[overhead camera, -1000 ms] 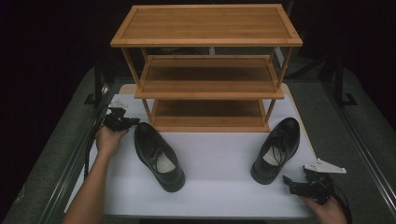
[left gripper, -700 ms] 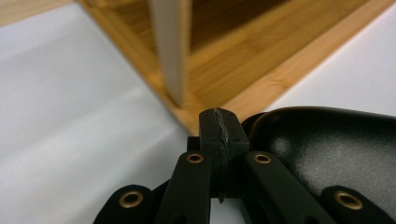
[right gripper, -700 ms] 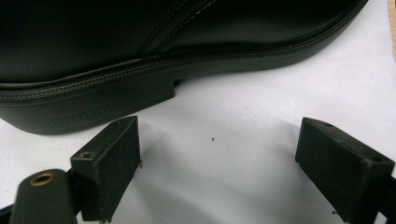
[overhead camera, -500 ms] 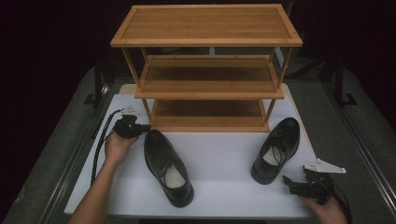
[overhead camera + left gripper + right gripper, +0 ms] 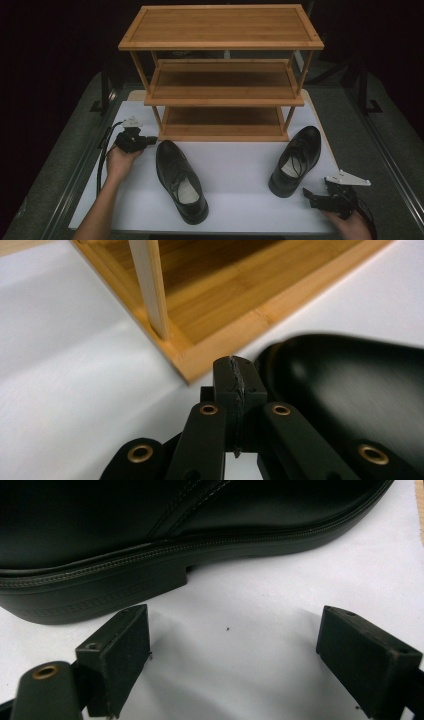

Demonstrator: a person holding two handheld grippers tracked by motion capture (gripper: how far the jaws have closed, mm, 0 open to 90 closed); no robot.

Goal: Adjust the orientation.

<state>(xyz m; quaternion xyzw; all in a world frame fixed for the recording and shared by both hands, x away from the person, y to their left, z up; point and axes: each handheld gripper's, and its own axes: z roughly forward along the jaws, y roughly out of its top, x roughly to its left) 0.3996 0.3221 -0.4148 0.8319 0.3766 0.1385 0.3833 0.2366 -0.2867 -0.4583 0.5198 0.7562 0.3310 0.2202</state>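
The left tool (image 5: 145, 141), jaws pressed together on nothing, sits beside the toe of the left shoe (image 5: 181, 181), near the bamboo rack (image 5: 220, 95). The right shoe (image 5: 296, 160) lies on the white bench (image 5: 240, 165); the right tool (image 5: 307, 196) gapes wide behind its heel. Likely best: open first, then grip each shoe's collar squarely.

No text, label, brand, number or sign can be read anywhere on the table. The two black shoes (image 5: 181, 182) and the wooden rack (image 5: 222, 75) carry no legible markings.
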